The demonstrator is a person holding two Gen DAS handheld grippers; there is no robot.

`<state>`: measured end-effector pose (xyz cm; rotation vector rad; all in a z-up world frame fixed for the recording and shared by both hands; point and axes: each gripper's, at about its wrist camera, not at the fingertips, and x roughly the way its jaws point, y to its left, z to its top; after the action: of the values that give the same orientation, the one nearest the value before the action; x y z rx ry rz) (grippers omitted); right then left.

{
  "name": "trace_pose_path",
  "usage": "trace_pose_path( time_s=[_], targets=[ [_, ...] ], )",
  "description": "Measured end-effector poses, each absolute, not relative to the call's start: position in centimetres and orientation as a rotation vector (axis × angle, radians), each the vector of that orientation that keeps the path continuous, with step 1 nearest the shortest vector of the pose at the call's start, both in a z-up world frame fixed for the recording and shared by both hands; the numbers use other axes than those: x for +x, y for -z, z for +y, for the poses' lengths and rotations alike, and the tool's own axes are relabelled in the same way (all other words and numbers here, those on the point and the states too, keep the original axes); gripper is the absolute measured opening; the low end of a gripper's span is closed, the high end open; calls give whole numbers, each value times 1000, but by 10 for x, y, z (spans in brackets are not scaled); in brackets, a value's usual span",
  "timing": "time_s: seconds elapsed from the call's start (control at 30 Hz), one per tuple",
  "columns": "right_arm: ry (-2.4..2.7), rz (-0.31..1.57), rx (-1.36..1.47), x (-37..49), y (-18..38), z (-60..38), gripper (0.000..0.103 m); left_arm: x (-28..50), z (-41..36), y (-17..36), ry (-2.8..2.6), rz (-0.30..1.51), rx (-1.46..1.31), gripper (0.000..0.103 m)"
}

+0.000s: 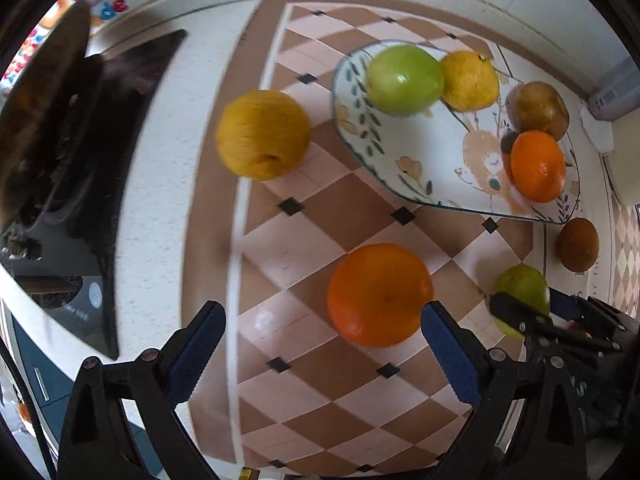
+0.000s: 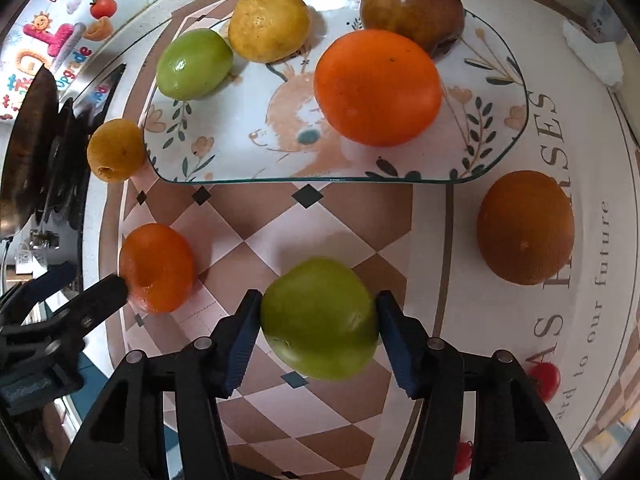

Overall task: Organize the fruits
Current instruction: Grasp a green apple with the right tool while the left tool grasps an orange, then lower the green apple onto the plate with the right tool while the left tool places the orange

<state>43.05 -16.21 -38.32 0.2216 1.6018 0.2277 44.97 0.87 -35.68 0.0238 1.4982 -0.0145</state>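
A glass plate [image 1: 404,168] [image 2: 224,160] with a rabbit print holds a green apple [image 1: 404,79] [image 2: 194,65], a lemon [image 1: 470,80] [image 2: 269,24], a reddish-brown apple [image 1: 540,110] [image 2: 412,8] and an orange [image 1: 538,166] [image 2: 378,87]. My right gripper [image 2: 318,320] [image 1: 524,312] is shut on a second green apple [image 2: 320,318] [image 1: 524,286] on the mat. My left gripper [image 1: 323,344] is open, its fingers either side of an orange [image 1: 380,294] [image 2: 157,268] on the mat. A yellow fruit [image 1: 262,134] [image 2: 116,150] lies left of the plate, a brown fruit [image 1: 578,244] [image 2: 526,227] to its right.
A checked brown and pink mat [image 1: 304,240] [image 2: 280,224] covers the white counter [image 1: 160,200]. A black stove top with a dark pan [image 1: 52,120] [image 2: 32,152] lies at the left. A wall with colourful stickers [image 2: 52,36] is behind.
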Motion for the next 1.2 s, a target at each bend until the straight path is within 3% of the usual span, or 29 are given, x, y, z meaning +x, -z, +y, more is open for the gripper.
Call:
trace_pose_path(
  time_s=[0.13, 0.2, 0.27, 0.9, 1.2],
  targets=[
    [-238, 1618, 198, 424, 382, -166, 60, 458, -13, 373, 98, 1547, 78, 100],
    [-242, 1629, 214, 420, 383, -171, 60, 459, -24, 378, 127, 1547, 113, 94],
    [-241, 1644, 248, 414, 386, -176, 61, 458, -33, 382, 150, 1550, 153, 63],
    [-257, 1672, 306, 409, 392, -193, 60, 405, -26, 383, 122, 1598, 30, 62],
    [-285, 1558, 386, 431, 358, -198, 60, 471, -7, 325, 139, 1526, -123, 63]
  ],
)
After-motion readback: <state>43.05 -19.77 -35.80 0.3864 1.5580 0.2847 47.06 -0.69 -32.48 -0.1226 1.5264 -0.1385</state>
